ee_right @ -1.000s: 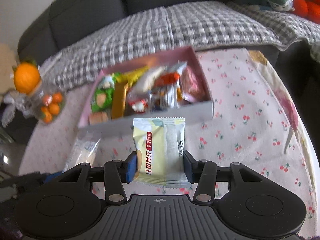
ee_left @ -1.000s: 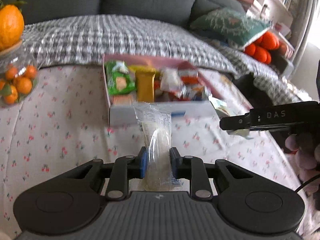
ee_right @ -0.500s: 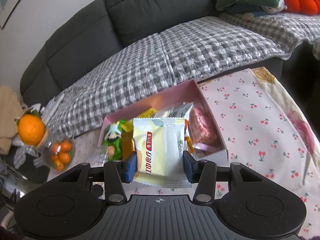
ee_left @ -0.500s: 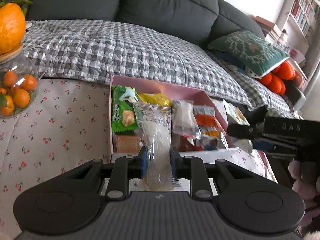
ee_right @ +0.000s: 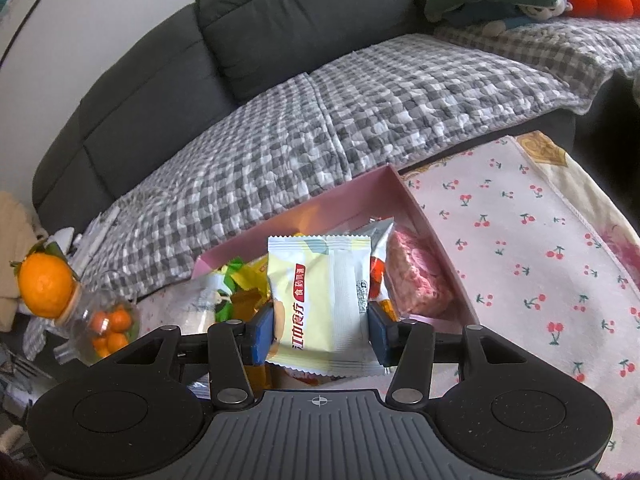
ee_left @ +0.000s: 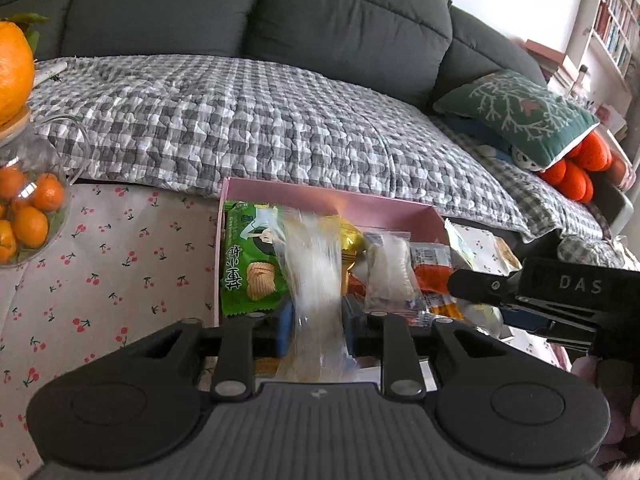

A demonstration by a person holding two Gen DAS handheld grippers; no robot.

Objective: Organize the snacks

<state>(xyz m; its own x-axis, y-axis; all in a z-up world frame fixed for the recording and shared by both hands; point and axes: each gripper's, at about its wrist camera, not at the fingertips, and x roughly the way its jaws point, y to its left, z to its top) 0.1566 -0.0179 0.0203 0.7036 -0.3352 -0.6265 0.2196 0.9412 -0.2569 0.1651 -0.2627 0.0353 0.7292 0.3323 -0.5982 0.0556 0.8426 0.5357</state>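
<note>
Both packets look about ready to go into the pink box [ee_right: 420,208], which sits on the cherry-print tabletop [ee_right: 540,240] against its far edge, right by the sofa with the checked blanket [ee_left: 240,120]. To do this step well, I'd say each packet wants carrying clear over the near wall of the box and lowering until it nearly touches the snacks already inside before letting go, since the box is crowded and a packet dropped from high up could slide off the heap or hang over the rim. The left gripper [ee_left: 316,320] has its blue pads apart by only about the packet's width with the clear packet [ee_left: 316,276] standing between them; the packet is smeared with motion blur, so I can't tell whether the pads are pinching it or have just let it slip. It stands over the near left part of the box, beside the green cracker packet [ee_left: 250,268] and in front of a gold wrapper [ee_left: 352,240]. The right gripper [ee_right: 322,332] is clamped on the pale yellow packet [ee_right: 320,300], its pads pressed to both side edges, opened fairly wide to span it, with the packet held upright above the near middle of the box, a pink wrapped cake [ee_right: 420,280] lying in the right end. The two grippers are close together, so I'd release one at a time. A jar of small oranges [ee_left: 28,208] stands near the tabletop's left edge, well away.
</note>
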